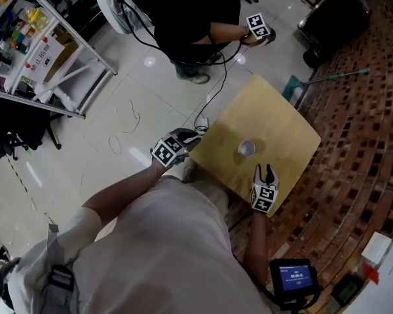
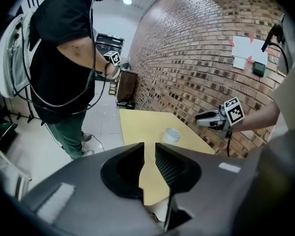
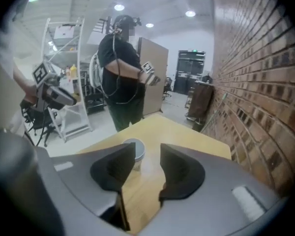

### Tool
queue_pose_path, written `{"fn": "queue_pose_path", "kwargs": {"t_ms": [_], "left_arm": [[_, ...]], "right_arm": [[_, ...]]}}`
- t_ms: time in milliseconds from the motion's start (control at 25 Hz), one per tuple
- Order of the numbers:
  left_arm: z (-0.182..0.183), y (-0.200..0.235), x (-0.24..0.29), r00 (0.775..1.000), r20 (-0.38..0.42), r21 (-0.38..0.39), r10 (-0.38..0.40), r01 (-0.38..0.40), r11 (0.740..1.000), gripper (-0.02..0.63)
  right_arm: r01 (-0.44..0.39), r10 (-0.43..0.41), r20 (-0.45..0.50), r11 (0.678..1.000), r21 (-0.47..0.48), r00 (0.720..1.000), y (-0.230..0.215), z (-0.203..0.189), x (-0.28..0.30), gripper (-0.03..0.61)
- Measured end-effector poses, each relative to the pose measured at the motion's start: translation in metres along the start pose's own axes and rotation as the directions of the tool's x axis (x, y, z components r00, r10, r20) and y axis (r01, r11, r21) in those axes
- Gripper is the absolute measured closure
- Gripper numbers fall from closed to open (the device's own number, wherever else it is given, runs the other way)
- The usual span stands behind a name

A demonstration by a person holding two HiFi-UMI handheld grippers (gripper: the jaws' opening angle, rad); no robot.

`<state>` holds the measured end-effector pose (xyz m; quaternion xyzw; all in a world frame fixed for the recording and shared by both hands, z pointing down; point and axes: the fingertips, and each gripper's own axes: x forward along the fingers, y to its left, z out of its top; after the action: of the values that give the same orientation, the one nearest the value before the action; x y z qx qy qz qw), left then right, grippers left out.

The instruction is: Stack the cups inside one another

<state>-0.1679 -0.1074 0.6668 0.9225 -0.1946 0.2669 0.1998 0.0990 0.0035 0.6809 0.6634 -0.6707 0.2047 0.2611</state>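
A single stack of white cups (image 1: 247, 149) stands upright near the middle of the square wooden table (image 1: 281, 113). My left gripper (image 1: 195, 136) hovers at the table's left edge, well short of the cups (image 2: 171, 135); its jaws leave a narrow gap with nothing in it. My right gripper (image 1: 266, 171) is at the near edge, just behind the cups (image 3: 134, 149), jaws wide apart and empty. Each gripper shows in the other's view: the right gripper (image 2: 209, 118) and the left gripper (image 3: 61, 97).
Another person in black (image 1: 183, 12) stands beyond the table holding a marker-cube gripper (image 1: 258, 26). A metal shelf rack (image 1: 46, 51) is far left, a black cart (image 1: 334, 12) far right. A brick wall (image 2: 196, 58) runs along the table's right side.
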Motion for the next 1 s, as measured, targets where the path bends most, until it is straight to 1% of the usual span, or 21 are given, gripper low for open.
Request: {"fn": "queue_pose_path", "kwargs": {"t_ms": [80, 240, 320, 440, 560, 680, 760, 880, 960, 1000], "left_arm": [[0.0, -0.001, 0.005, 1.0, -0.005, 0.005, -0.011, 0.011, 1.0, 0.523], [0.006, 0.0, 0.014, 1.0, -0.01, 0.023, -0.014, 0.014, 1.0, 0.526], [0.01, 0.002, 0.017, 1.0, -0.007, 0.028, -0.015, 0.015, 1.0, 0.526], [0.017, 0.001, 0.02, 1.0, 0.001, 0.03, -0.021, 0.021, 0.999, 0.526], [0.021, -0.003, 0.023, 1.0, 0.007, 0.037, -0.03, 0.029, 0.999, 0.526], [0.024, -0.006, 0.023, 0.999, 0.016, 0.037, -0.034, 0.034, 0.999, 0.525], [0.025, -0.005, 0.023, 0.999, 0.02, 0.034, -0.036, 0.035, 0.999, 0.525], [0.025, -0.002, 0.022, 0.999, 0.027, 0.006, -0.041, 0.041, 0.999, 0.517], [0.021, 0.002, 0.021, 0.999, 0.014, -0.004, -0.033, 0.033, 0.999, 0.519], [0.018, 0.004, 0.02, 1.0, 0.006, -0.005, -0.024, 0.024, 1.0, 0.541]], "right_arm": [[0.059, -0.063, 0.051, 0.995, 0.083, 0.997, -0.021, 0.003, -0.014, 0.417], [0.154, -0.183, 0.126, 0.966, 0.21, 0.975, -0.061, 0.002, -0.036, 0.411], [0.181, -0.218, 0.124, 0.949, 0.258, 0.968, -0.076, -0.007, -0.041, 0.408], [0.215, -0.253, 0.091, 0.928, 0.305, 0.963, -0.09, -0.026, -0.049, 0.405], [0.231, -0.265, 0.068, 0.918, 0.322, 0.962, -0.093, -0.041, -0.054, 0.405], [0.225, -0.26, 0.059, 0.913, 0.341, 0.964, -0.089, -0.049, -0.055, 0.405], [0.218, -0.254, 0.061, 0.91, 0.352, 0.965, -0.085, -0.05, -0.054, 0.405], [0.203, -0.242, 0.067, 0.912, 0.356, 0.968, -0.079, -0.049, -0.05, 0.405], [0.195, -0.234, 0.069, 0.914, 0.355, 0.97, -0.074, -0.047, -0.049, 0.405], [0.193, -0.231, 0.07, 0.915, 0.354, 0.97, -0.072, -0.046, -0.048, 0.405]]}}
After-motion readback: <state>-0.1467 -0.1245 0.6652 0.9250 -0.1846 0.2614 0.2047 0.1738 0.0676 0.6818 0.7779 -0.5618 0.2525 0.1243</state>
